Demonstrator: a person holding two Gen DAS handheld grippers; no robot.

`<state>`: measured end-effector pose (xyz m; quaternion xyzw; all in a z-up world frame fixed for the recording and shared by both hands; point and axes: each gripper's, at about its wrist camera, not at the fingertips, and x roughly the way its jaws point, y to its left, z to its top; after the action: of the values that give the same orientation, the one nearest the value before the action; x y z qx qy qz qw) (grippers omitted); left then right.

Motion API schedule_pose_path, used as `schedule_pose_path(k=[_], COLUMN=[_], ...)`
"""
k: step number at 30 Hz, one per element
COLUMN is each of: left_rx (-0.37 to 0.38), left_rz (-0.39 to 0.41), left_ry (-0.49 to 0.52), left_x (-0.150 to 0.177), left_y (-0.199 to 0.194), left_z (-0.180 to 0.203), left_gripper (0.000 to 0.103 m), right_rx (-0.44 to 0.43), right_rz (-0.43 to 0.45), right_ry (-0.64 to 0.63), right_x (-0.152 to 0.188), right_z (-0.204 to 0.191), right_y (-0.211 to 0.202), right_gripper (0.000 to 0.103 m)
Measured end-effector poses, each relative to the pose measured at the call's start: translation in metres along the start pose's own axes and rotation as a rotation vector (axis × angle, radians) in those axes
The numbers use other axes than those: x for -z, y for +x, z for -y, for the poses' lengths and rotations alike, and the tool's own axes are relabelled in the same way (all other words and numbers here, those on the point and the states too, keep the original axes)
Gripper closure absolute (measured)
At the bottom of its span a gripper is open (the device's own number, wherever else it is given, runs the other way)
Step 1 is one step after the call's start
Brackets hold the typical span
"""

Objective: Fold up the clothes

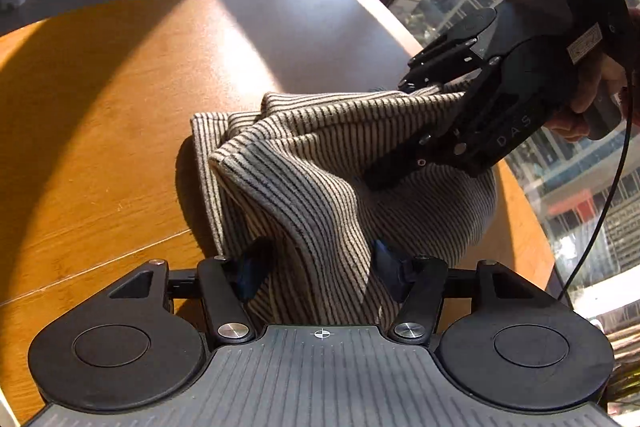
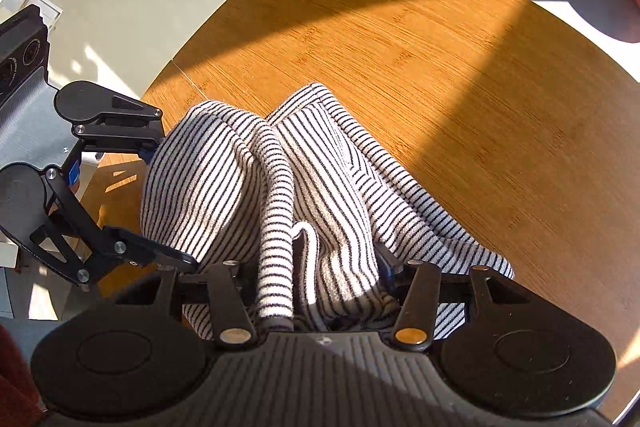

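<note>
Both grippers, left (image 1: 316,263) and right (image 2: 316,267), clench bunched folds of a striped top (image 1: 320,167) that we hold partly raised over a wooden table (image 1: 100,147). We judge the knit soft, light and floppy, best taken at hems or corners. Our fingertips are buried in cloth; the garment's outline and sleeves cannot be made out.

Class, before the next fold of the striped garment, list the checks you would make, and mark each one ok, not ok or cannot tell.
1. Left gripper has the black-and-cream striped knit garment between its fingers: ok.
2. Right gripper has cloth bunched between its fingers: ok.
3. Garment lies flat and smooth: not ok, it is crumpled.
4. Bare round wooden table beyond the garment for laying it down: ok.
5. Garment's edges lined up: cannot tell.
</note>
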<state>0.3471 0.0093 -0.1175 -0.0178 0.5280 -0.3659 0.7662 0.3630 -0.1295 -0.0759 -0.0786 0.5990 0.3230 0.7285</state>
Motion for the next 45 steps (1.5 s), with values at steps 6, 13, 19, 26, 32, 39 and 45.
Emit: schedule_pose_path(k=[6, 13, 19, 26, 32, 39, 45], left_rx=[-0.022, -0.079, -0.188, -0.32, -0.354, -0.286, -0.201], left_rz=[0.062, 0.097, 0.182, 0.204, 0.042, -0.005, -0.003], left_ry=[-0.152, -0.218, -0.09, 0.217, 0.445, 0.347, 0.162], left_x=[0.008, 0.012, -0.018, -0.058, -0.1, -0.104, -0.096], left_y=[-0.018, -0.036, -0.062, -0.073, 0.018, 0.04, 0.037], left_z=[0.001, 0.004, 0.02, 0.053, 0.049, 0.017, -0.007], left_gripper=[0.048, 0.055, 0.055, 0.025, 0.028, 0.011, 0.012], right_rx=[0.294, 0.092, 0.029, 0.032, 0.074, 0.067, -0.14], right_rz=[0.321, 0.389, 0.444, 0.36, 0.379, 0.486, 0.356], right_ry=[0.004, 0.314, 0.51, 0.541, 0.56, 0.711, 1.043], right_x=[0.06, 0.097, 0.069, 0.046, 0.055, 0.106, 0.134], right_z=[-0.02, 0.012, 0.06, 0.077, 0.072, 0.035, 0.024], right_y=[-0.065, -0.054, -0.034, -0.004, -0.011, -0.049, -0.006], right_gripper=[0.01, 0.063, 0.067, 0.055, 0.036, 0.031, 0.034])
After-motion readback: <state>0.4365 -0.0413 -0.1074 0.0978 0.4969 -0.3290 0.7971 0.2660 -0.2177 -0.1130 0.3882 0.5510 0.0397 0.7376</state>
